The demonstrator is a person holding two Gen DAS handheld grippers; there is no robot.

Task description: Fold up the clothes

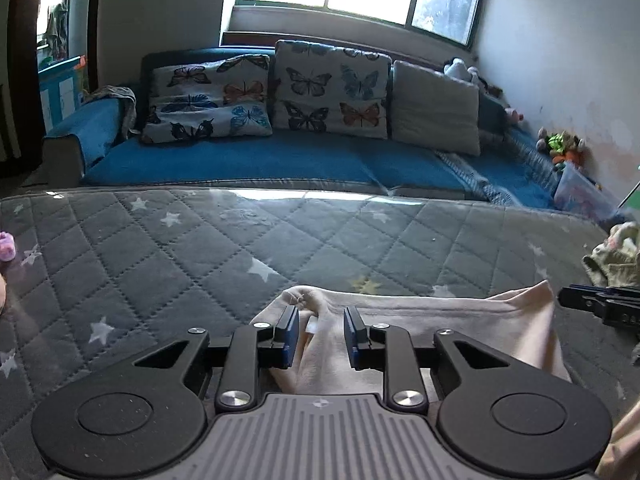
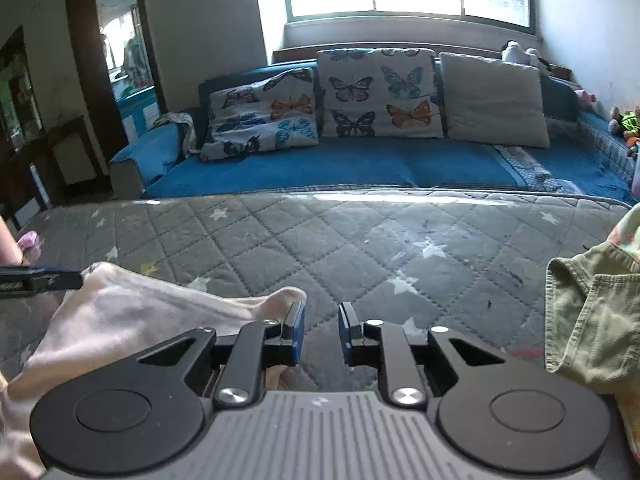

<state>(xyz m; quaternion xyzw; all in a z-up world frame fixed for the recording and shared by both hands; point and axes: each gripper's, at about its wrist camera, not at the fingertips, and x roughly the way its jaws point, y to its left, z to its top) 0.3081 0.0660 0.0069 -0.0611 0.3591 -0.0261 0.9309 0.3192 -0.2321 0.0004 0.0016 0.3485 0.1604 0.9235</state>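
Left gripper (image 1: 321, 322), fingers parted, straddles a pale pink garment (image 1: 440, 320) at lower centre on a grey quilted mat (image 1: 160, 248). Right gripper (image 2: 321, 318), also parted and empty, hovers beside the garment's edge at lower left; an olive garment (image 2: 592, 312) lies right.

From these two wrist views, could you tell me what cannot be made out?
- Pale pink garment: lower part hidden by the left tongs' body, left wrist view.
- Olive garment: cut off by the right edge, right wrist view.
- Small purple item: cropped at the left edge, unidentifiable.
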